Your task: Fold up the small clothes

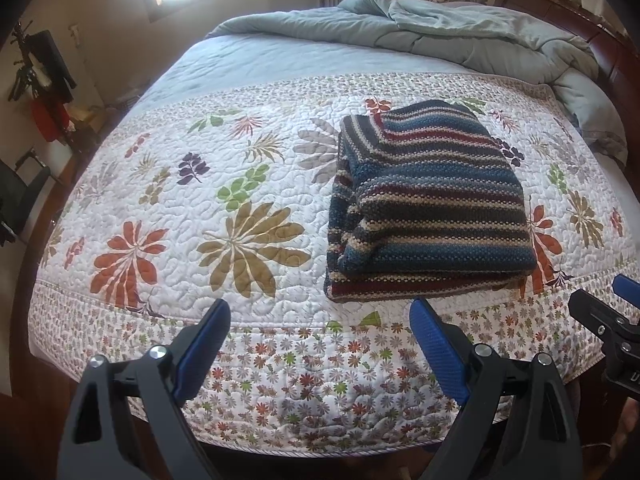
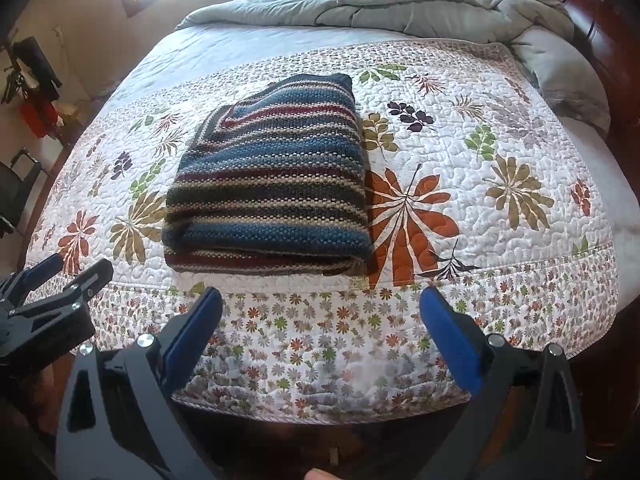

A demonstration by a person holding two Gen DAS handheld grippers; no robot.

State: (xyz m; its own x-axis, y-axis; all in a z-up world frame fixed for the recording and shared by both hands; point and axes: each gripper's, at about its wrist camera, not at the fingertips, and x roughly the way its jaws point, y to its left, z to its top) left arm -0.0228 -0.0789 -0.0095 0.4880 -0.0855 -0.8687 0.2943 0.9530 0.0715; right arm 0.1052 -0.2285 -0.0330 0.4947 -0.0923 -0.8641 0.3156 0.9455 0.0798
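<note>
The striped knitted sweater (image 1: 430, 204) lies folded into a thick, squarish bundle on the floral quilt (image 1: 240, 208) of the bed, right of centre in the left wrist view and left of centre in the right wrist view, with its rounded fold edge facing the near border of the quilt. Both pairs of tongs hang short of it, over the small-flowered border at the bottom of each frame: the left tongs (image 1: 320, 320) are spread wide and hold nothing, and the right tongs (image 2: 322, 308) are likewise spread wide and empty, neither touching the cloth. The fold looks finished or close to it, so the risks from here are mostly of undoing it. The top layer sits a little askew on the lower one, with a loose tuck at the bundle's left side in the left wrist view; a pinch that catches only the upper layer would likely peel it back and open the bundle. The knit is bulky and springy, so a one-sided lift could let the layers slide apart. The quilt is soft and puckered, and a low approach could nip it along with the sweater and drag both. The rumpled grey duvet (image 1: 460, 28) at the upper right is well apart and no hindrance.
</note>
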